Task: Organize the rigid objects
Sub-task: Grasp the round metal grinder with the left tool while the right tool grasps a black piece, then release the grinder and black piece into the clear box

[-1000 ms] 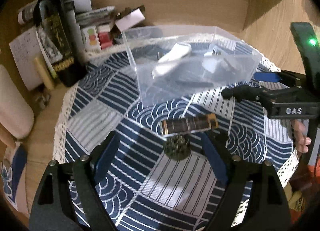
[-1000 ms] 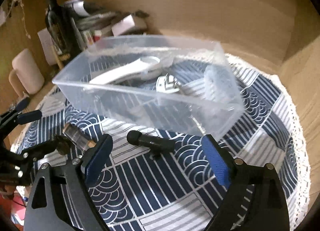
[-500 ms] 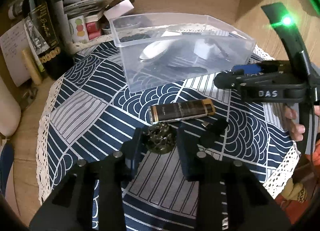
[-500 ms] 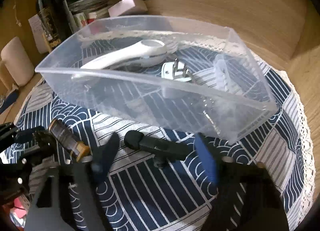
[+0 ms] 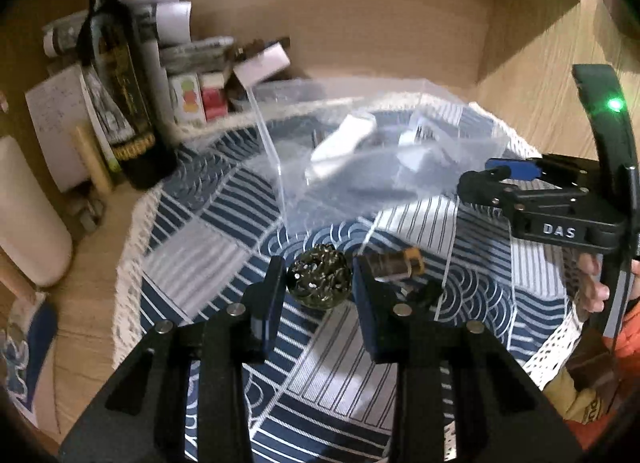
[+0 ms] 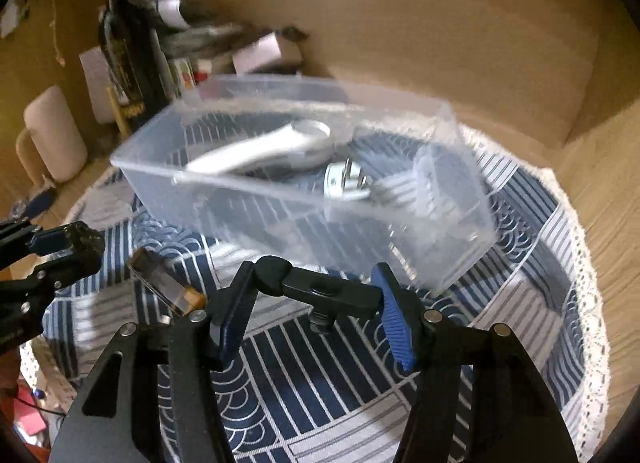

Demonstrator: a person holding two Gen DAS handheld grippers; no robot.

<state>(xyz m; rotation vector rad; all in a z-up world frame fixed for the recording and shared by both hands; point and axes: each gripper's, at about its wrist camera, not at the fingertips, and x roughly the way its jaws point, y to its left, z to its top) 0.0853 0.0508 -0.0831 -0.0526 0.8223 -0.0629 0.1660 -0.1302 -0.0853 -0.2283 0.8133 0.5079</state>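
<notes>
My left gripper (image 5: 319, 283) is shut on a dark filigree metal ball (image 5: 319, 282) and holds it above the patterned cloth. My right gripper (image 6: 314, 297) is shut on a black microphone-like bar (image 6: 320, 290), gripped end to end and lifted off the cloth; it also shows in the left wrist view (image 5: 484, 183). A brown and gold lighter-like stick (image 6: 166, 287) lies on the cloth (image 6: 320, 383) at the left. The clear plastic bin (image 6: 448, 263) stands behind, holding a white handled tool (image 6: 264, 147), a white plug (image 6: 346, 181) and a clear piece.
A dark wine bottle (image 5: 120, 95), papers and small boxes (image 5: 192, 97) crowd the back left of the wooden surface. A white cylinder (image 5: 28, 215) stands at the far left. The round cloth's lace edge (image 6: 588, 283) runs along the right.
My left gripper closed on the metal ball and lifted it. My right gripper closed on the black bar and raised it off the cloth toward the bin.
</notes>
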